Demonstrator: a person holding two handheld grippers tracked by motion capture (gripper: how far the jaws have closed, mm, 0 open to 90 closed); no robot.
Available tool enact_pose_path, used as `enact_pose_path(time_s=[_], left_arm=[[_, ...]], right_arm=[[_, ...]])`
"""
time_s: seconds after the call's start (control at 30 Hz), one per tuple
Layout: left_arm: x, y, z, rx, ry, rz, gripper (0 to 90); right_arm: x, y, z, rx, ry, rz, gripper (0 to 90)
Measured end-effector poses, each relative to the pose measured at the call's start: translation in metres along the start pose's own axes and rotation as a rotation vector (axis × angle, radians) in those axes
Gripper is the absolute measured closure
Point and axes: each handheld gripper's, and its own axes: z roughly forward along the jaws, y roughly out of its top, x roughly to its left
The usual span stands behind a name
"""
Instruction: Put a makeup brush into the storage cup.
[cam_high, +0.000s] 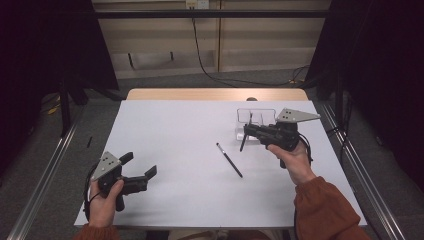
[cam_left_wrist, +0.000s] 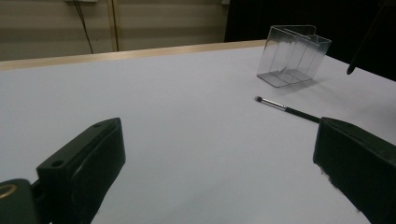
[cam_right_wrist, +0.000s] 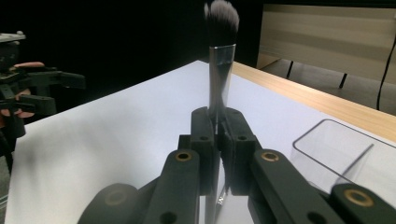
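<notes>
Overhead, a person sits at a white table (cam_high: 190, 150) with a gripper in each hand; the right gripper (cam_high: 246, 132) is clamped on a brush (cam_right_wrist: 219, 70), jaws pressed together on its silvery ferrule, dark bristles rising above them; this gripper hovers just beside a clear box (cam_high: 256, 117) standing at the table's far right; the left gripper (cam_high: 142, 167) rests near the front left corner, jaws wide apart and holding nothing; a thin brush (cam_high: 229, 160) lies flat mid-table, well apart from both grippers, its small tip pointing away from the person. Judging by looks, both brushes are light and stiff with soft bristles; the held one seems best gripped at the ferrule or handle, never the bristles; the thin one sits low against the table, so its slim handle may roll or slip when pinched; the box looks light, hard and easy to tip.
</notes>
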Motion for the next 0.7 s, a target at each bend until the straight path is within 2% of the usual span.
enact_pose_path(time_s=[0.07,0.13,0.2,0.33,0.43,0.6,0.7], left_arm=[[-0.001,-0.003,-0.003,-0.02,0.0,0.008,2.4],[-0.002,-0.005,-0.004,-0.024,0.019,0.038,2.0],[-0.001,-0.005,-0.003,-0.023,0.003,0.027,2.4],[0.002,-0.006,-0.002,-0.015,0.001,0.032,2.3],[0.004,-0.007,-0.001,-0.015,0.006,0.017,2.4],[0.002,-0.005,-0.006,-0.04,-0.011,0.025,2.0],[0.005,-0.007,-0.005,-0.021,-0.005,0.031,2.1]], right_arm=[[-0.002,-0.001,0.0,0.0,-0.004,0.01,84.2],[-0.002,-0.001,0.0,-0.002,-0.005,0.011,84.1],[-0.002,0.0,0.0,-0.008,-0.006,0.008,84.2],[-0.004,0.003,0.001,-0.002,-0.016,0.003,84.2],[-0.008,0.007,0.0,-0.005,-0.028,0.003,84.1],[-0.013,0.017,-0.002,0.001,-0.057,0.0,84.1],[-0.016,0.023,-0.003,-0.015,-0.068,0.002,84.1]])
